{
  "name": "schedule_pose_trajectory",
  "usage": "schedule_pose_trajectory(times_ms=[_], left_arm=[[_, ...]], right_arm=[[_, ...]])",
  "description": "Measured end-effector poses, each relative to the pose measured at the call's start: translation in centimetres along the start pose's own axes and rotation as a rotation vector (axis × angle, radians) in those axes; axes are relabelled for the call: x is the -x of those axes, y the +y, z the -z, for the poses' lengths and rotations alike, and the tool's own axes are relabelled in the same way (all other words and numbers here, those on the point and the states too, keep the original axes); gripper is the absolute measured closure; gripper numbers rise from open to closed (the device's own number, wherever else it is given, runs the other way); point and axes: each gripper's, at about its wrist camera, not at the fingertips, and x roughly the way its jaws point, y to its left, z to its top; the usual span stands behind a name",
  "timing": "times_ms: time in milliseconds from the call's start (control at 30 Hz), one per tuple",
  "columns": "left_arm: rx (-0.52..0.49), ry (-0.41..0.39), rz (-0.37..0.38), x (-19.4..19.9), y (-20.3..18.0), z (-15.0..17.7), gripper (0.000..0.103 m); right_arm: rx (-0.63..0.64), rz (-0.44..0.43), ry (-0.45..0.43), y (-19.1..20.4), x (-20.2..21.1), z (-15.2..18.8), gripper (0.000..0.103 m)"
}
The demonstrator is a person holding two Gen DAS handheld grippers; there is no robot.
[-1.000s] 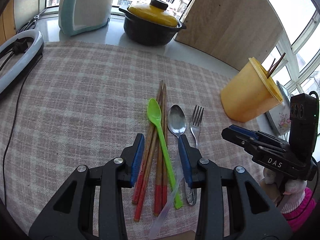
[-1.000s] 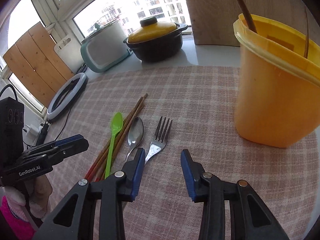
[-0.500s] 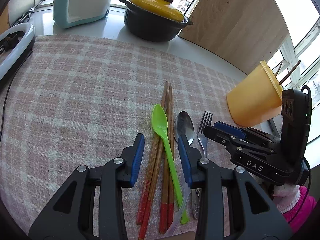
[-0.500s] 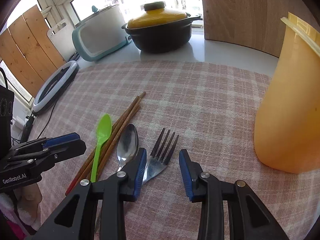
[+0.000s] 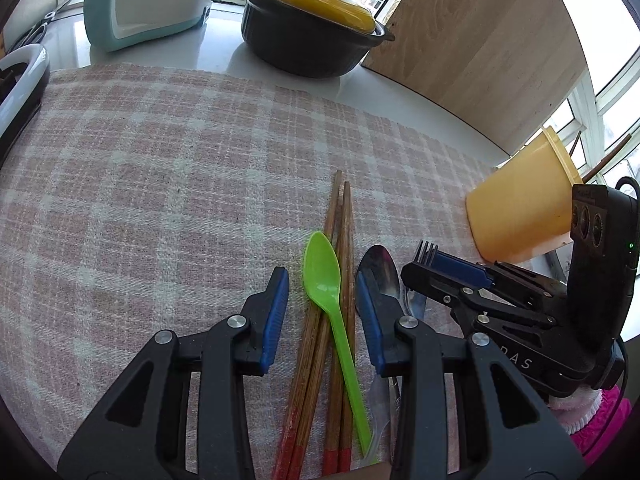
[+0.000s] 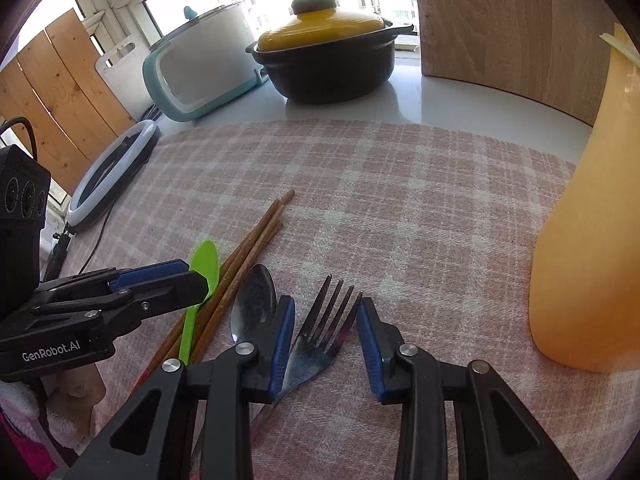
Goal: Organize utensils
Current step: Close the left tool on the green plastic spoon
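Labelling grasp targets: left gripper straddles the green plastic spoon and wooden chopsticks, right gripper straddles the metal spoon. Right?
Not quite. In the right wrist view the right gripper, jaws just closing but not gripping, straddles the metal fork; the metal spoon lies outside its left finger. The left-gripper part holds.

A woven checked tablecloth (image 5: 160, 184), matt and coarse, covers the worktop. On it lie wooden chopsticks (image 5: 340, 216) with a dull brown grain and red-painted ends, a glossy green plastic spoon (image 5: 322, 270), a polished metal spoon (image 6: 254, 300) that mirrors the light, and a metal fork (image 6: 316, 340) with a duller, smeared sheen. The yellow plastic cup (image 6: 580, 264) looks smooth and slightly translucent. The black casserole pot (image 5: 304, 44) is glazed, its yellow lid (image 5: 316, 0) shiny. The wooden board (image 5: 480, 40) is matt.
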Motion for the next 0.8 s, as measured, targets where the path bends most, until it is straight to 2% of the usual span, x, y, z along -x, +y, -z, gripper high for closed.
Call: schedule_pose_trajectory(times_ms=[33, 267, 300, 333, 433, 467, 500, 567, 733, 767, 800], left_arm=[[-0.003, 0.000, -0.004, -0.1, -0.1, 0.0, 0.068], [-0.006, -0.013, -0.028, -0.6, 0.0, -0.2, 0.068], [-0.009, -0.019, -0.033, -0.5, 0.0, -0.2, 0.070], [-0.012, -0.025, -0.039, -0.4, 0.0, -0.2, 0.072], [-0.015, -0.037, -0.043, -0.2, 0.1, -0.2, 0.081], [-0.014, -0.041, -0.038, -0.2, 0.1, -0.2, 0.090], [-0.015, -0.046, -0.039, -0.1, 0.1, -0.2, 0.094], [-0.021, -0.057, -0.046, 0.1, 0.1, -0.2, 0.094], [-0.001, -0.039, -0.039, 0.0, 0.6, -0.2, 0.094], [0.008, -0.031, -0.039, -0.1, 0.7, -0.3, 0.091], [0.014, -0.030, -0.036, 0.0, 0.8, -0.3, 0.076]], right_arm=[[0.006, 0.002, 0.001, 0.1, -0.1, 0.0, 0.077], [0.025, 0.022, 0.000, 0.5, -0.1, -0.2, 0.083], [0.017, 0.016, -0.001, 0.5, -0.1, -0.3, 0.087], [0.009, 0.010, -0.003, 0.5, 0.0, -0.3, 0.091], [0.018, 0.011, -0.004, 0.9, 0.1, -0.5, 0.096], [0.026, 0.013, -0.003, 1.1, 0.1, -0.5, 0.097], [0.032, 0.012, -0.001, 1.2, 0.1, -0.6, 0.098], [0.046, 0.002, 0.011, 1.6, -0.1, -0.6, 0.099], [0.073, 0.018, 0.032, 2.1, -0.7, -0.5, 0.099], [0.071, 0.018, 0.032, 2.1, -0.7, -0.5, 0.099], [0.069, 0.018, 0.033, 2.1, -0.7, -0.5, 0.099]])
